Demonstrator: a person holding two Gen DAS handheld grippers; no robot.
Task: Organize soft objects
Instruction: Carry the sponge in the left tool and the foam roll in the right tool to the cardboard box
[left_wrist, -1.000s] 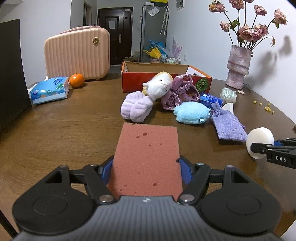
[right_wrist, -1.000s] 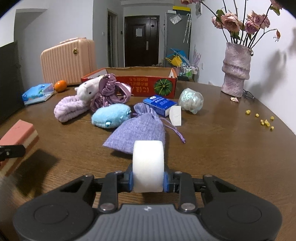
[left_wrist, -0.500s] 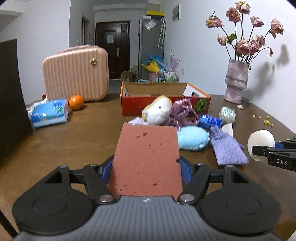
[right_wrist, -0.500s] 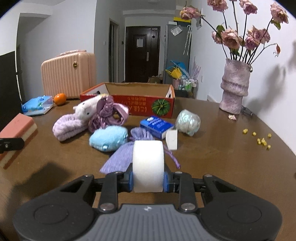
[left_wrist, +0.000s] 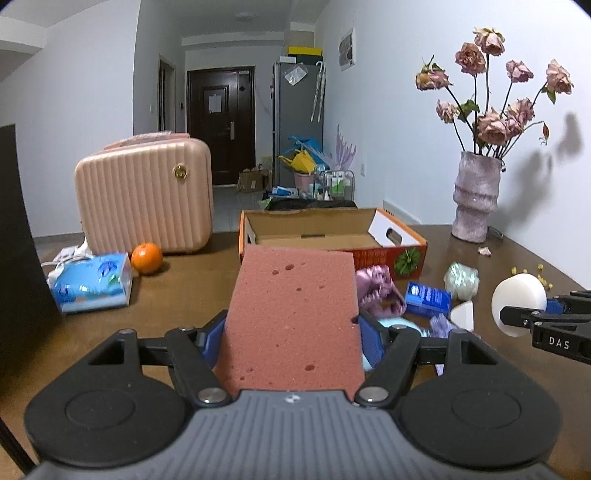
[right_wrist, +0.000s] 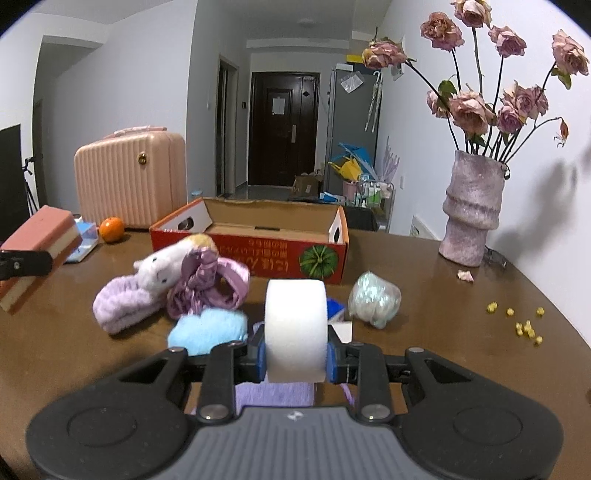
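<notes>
Pitted pink sponge (left_wrist: 293, 317), cream underside

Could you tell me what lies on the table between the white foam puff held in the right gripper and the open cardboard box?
In the right wrist view, a blue carton lies just behind the white foam puff; beyond it the table is bare up to the cardboard box.
</notes>
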